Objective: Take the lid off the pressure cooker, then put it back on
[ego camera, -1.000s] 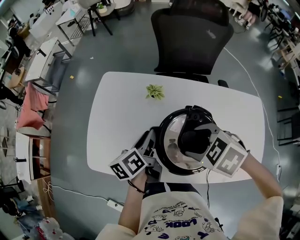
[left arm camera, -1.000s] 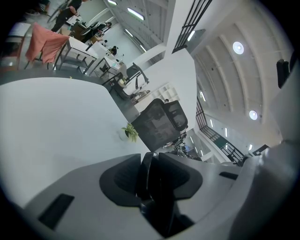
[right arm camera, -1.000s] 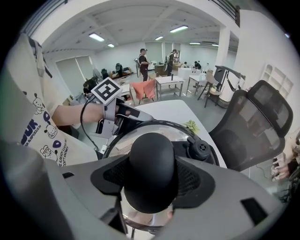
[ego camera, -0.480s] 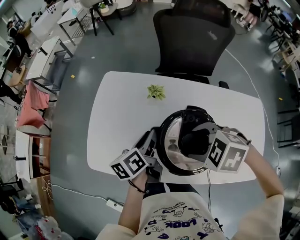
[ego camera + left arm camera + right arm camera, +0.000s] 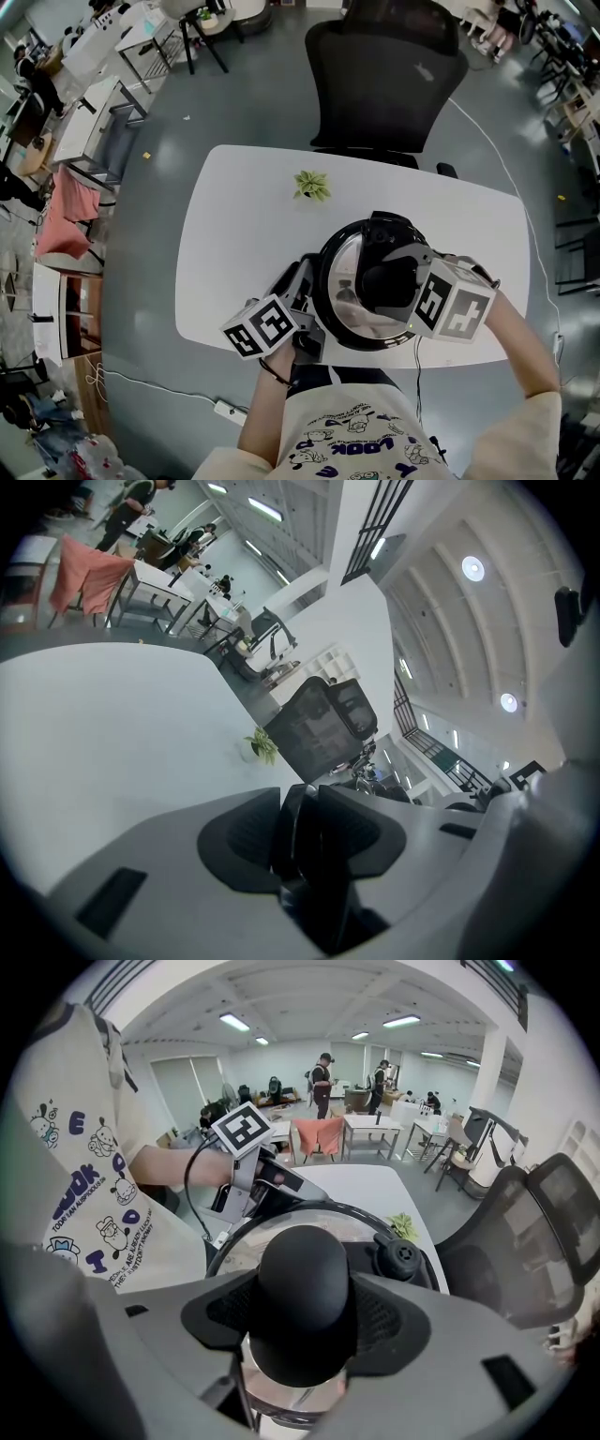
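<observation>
Your left gripper (image 5: 305, 292) steadies the pressure cooker (image 5: 326, 272) at the table's (image 5: 244, 206) near edge, pinching its side handle (image 5: 292, 827). Your right gripper (image 5: 389, 281) clamps the lid's (image 5: 352, 314) knob (image 5: 302, 1279). Lid seated, removal in hand: next, likely, twist free, lift straight.

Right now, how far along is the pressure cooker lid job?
Done: nothing I can confirm. The lid sits on the cooker, and the views don't show whether it has already been off.
In hand: the right gripper is clamped on the knob. The left gripper grips the side handle, its jaws having just eased open slightly.
Remaining: probably the lift-off and refit, or only the release.
</observation>
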### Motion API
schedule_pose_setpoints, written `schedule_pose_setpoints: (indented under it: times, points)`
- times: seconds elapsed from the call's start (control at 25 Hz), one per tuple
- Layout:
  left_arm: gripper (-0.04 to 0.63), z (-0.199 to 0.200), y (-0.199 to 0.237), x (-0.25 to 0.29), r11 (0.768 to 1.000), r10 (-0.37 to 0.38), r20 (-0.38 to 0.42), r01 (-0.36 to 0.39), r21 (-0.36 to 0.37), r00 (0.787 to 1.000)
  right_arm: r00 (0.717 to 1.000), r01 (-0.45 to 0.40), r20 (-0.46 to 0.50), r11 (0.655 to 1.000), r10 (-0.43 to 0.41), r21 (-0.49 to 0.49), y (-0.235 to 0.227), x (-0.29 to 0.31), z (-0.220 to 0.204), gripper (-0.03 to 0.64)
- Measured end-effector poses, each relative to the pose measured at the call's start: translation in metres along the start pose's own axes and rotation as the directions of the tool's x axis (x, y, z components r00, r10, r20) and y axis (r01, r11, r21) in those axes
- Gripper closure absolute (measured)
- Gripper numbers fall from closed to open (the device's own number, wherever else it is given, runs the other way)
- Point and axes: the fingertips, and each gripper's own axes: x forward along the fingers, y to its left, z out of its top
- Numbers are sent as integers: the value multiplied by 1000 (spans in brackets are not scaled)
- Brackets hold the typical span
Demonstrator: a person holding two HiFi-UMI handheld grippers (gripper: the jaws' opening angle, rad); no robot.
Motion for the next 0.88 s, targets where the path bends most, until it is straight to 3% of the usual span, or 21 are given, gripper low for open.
schedule_pose_setpoints:
  times: [0.32, 0.48, 0.56, 0.72, 0.88]
  points:
    - [448, 6, 2, -3, 995, 18, 33, -21, 99, 999, 996, 9, 85, 999, -12, 34, -2, 3, 0, 318]
    - [437, 28, -13, -17, 985, 24, 97, -40, 165, 995, 981, 83, 169, 994, -94, 74, -4, -10, 3, 262]
    - [437, 39, -21, -23, 975, 24, 128, -51, 215, 991, 968, 112, 216, 990, -128, 86, -3, -15, 5, 275]
    - [439, 55, -44, -31, 948, -2, 170, -52, 314, 985, 917, 150, 346, 976, -197, 157, -4, -38, 19, 275]
    - [439, 69, -76, -36, 895, -35, 209, -62, 442, 977, 836, 131, 491, 958, -245, 254, -6, -67, 27, 299]
